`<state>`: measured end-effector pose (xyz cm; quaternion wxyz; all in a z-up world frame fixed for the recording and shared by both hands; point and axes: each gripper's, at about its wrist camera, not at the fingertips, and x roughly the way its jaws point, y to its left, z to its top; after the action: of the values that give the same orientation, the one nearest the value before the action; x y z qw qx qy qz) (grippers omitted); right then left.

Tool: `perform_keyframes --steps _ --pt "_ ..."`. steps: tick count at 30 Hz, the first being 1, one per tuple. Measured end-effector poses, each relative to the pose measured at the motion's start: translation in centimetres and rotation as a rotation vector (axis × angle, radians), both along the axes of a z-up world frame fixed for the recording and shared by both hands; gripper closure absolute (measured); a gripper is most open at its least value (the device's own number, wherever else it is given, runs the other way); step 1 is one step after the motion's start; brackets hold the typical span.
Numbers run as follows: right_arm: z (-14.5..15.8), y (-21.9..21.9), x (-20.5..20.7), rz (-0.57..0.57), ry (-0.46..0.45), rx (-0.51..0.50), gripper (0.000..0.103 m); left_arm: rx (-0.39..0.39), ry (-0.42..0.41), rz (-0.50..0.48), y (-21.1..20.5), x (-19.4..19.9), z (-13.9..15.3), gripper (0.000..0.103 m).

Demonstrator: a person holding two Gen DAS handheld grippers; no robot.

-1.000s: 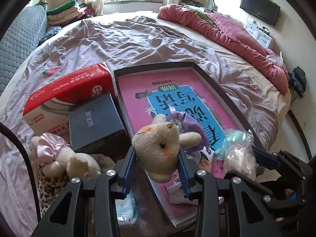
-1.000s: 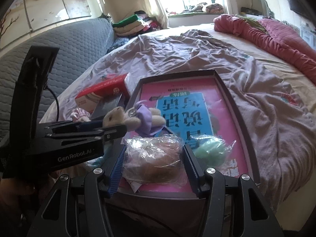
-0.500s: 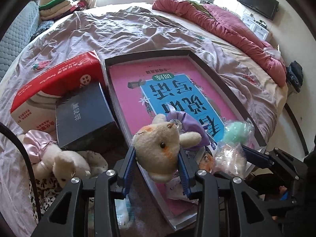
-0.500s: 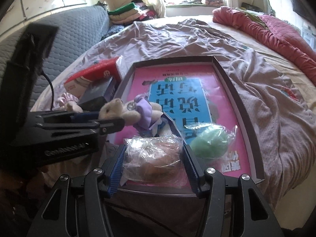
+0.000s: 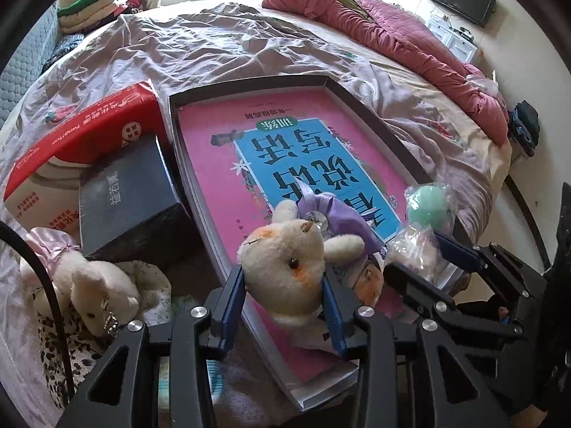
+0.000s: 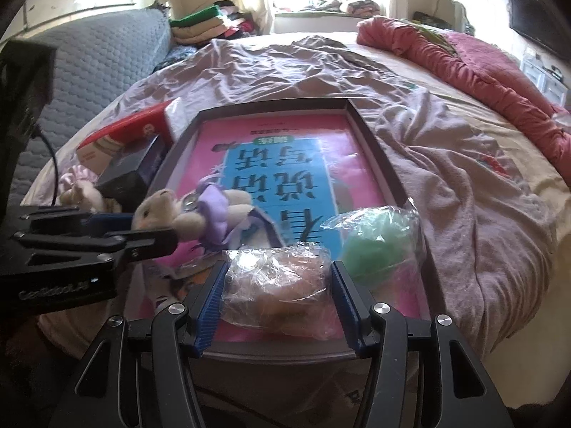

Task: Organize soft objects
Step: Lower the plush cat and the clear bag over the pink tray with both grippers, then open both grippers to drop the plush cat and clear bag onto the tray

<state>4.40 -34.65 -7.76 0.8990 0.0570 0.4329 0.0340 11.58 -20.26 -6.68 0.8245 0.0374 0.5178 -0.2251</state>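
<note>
My left gripper (image 5: 283,281) is shut on a cream plush bear (image 5: 289,264) in a purple dress, held over the near left part of a dark tray (image 5: 371,114); the bear also shows in the right wrist view (image 6: 171,214). My right gripper (image 6: 278,281) is shut on a brown soft ball in a clear plastic bag (image 6: 278,285) at the tray's near edge (image 6: 371,142). A green bagged ball (image 6: 374,246) lies in the tray beside it. A pink and blue book (image 5: 285,149) lines the tray.
A second plush toy with a pink bow (image 5: 82,278) lies left of the tray on leopard cloth. A dark box (image 5: 128,196) and a red tissue pack (image 5: 82,142) sit left of the tray. A pink quilt (image 5: 392,32) lies far right on the bed.
Both grippers have moved forward over the tray with their toys still held. The bagged brown ball now sits closer to the green ball.
</note>
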Motion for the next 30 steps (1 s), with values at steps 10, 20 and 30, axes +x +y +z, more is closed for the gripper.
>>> perform_keyframes --steps 10,20,30 --pt "0.0 0.0 0.0 -0.005 -0.004 0.032 0.04 0.0 -0.005 -0.008 -0.1 -0.1 0.0 0.061" --pt "0.6 0.7 -0.1 0.006 -0.017 0.03 0.039 -0.034 0.001 -0.006 0.5 -0.2 0.4 0.058" --pt "2.2 0.1 -0.9 -0.013 -0.058 0.042 0.031 -0.092 0.021 0.002 1.4 -0.6 0.9 0.057"
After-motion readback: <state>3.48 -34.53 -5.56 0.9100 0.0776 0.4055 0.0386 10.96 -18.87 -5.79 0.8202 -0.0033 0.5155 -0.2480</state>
